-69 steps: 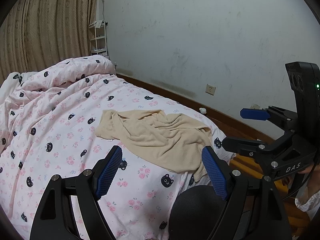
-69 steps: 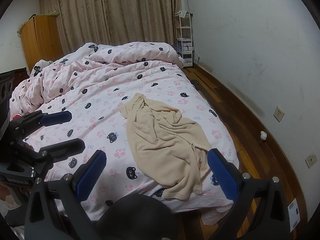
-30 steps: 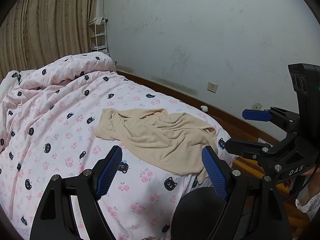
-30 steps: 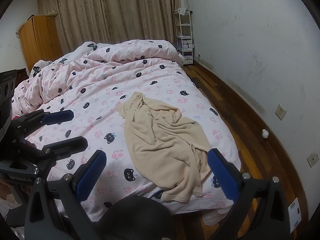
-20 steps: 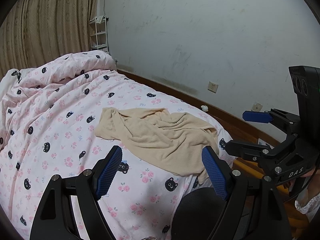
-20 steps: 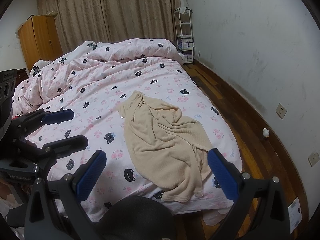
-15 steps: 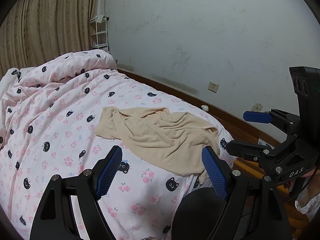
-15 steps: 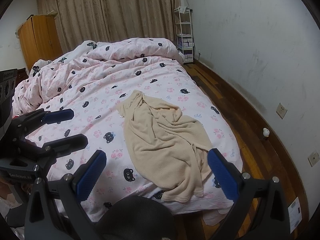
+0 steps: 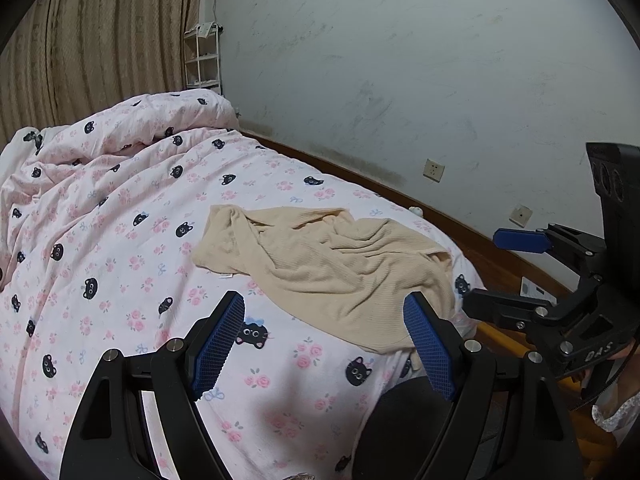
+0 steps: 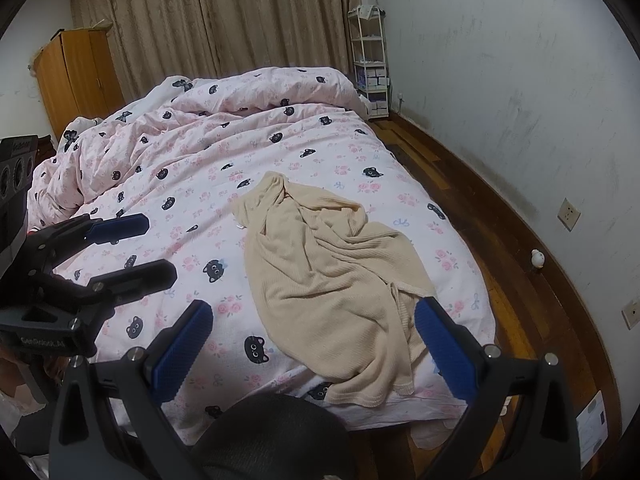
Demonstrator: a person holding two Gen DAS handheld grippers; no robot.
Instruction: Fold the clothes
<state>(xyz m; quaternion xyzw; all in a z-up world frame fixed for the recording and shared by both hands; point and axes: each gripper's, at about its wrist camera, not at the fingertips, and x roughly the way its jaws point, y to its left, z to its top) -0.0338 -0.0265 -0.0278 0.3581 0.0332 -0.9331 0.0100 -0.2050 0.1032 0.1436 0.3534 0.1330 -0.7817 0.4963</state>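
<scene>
A crumpled beige ribbed garment (image 9: 332, 264) lies on the pink cat-print duvet (image 9: 120, 240) near the foot corner of the bed; one end hangs over the edge. It also shows in the right wrist view (image 10: 332, 280). My left gripper (image 9: 324, 344) is open and empty, held above the bed short of the garment. My right gripper (image 10: 316, 344) is open and empty, above the garment's near hem. Each gripper shows in the other's view: the right one (image 9: 516, 268) off the bed's foot, the left one (image 10: 132, 248) over the duvet.
The duvet (image 10: 224, 152) is bunched toward the head of the bed. A white shelf rack (image 10: 370, 60) stands in the far corner by the curtains (image 10: 224, 20). A wooden wardrobe (image 10: 76, 76) is at the far left. Wood floor (image 10: 500, 240) runs between bed and wall.
Both grippers have drifted slightly back and up, so the garment sits a little farther away in both views. The garment has not moved. Both grippers stay open.
</scene>
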